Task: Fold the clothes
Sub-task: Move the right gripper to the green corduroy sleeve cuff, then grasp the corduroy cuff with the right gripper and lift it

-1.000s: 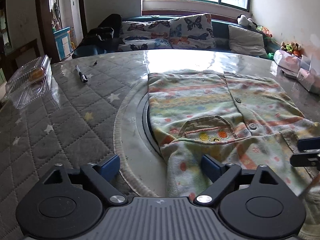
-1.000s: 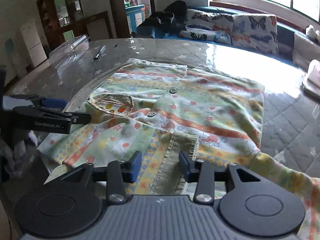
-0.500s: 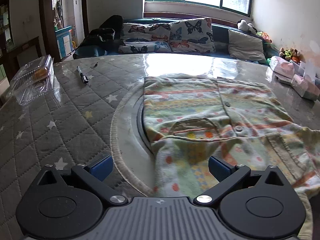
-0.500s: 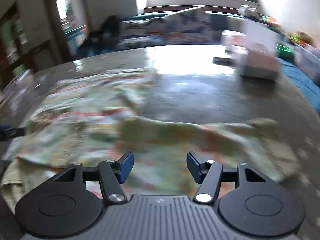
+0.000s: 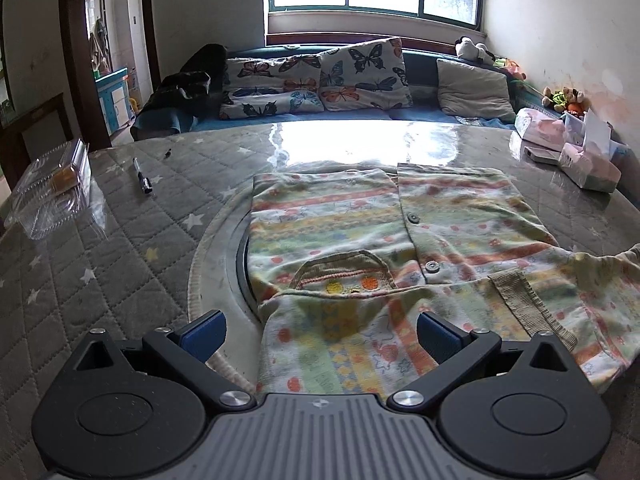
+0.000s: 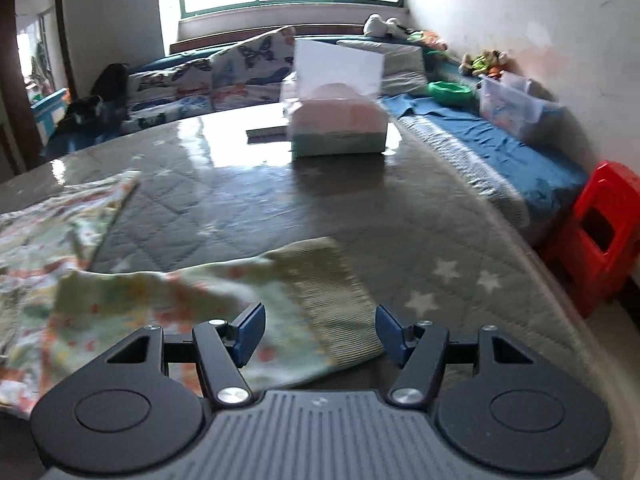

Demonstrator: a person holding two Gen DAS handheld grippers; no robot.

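Note:
A small striped cardigan [image 5: 360, 224] in green, yellow and orange lies spread on the quilted table, with one sleeve folded across its lower part. My left gripper [image 5: 318, 330] hovers wide open over that folded sleeve, pads clear of the cloth. In the right wrist view the other sleeve [image 6: 224, 300] stretches out to the right, ending in a ribbed cuff [image 6: 332, 296]. My right gripper [image 6: 318, 334] stands open just above the cuff, with the cuff between its blue pads [image 6: 250, 330] and no pad pressing on it.
A tissue box [image 6: 338, 120] and other boxes [image 5: 576, 152] sit at the table's far right. A clear plastic container [image 5: 52, 188] and a black marker [image 5: 142, 176] lie at the left. A sofa with cushions runs behind; a red stool [image 6: 600, 232] stands off the right edge.
My right gripper has swung fast from the cardigan's front to the outstretched sleeve's cuff and opened wider. My left gripper has drawn back and up a little and opened fully.

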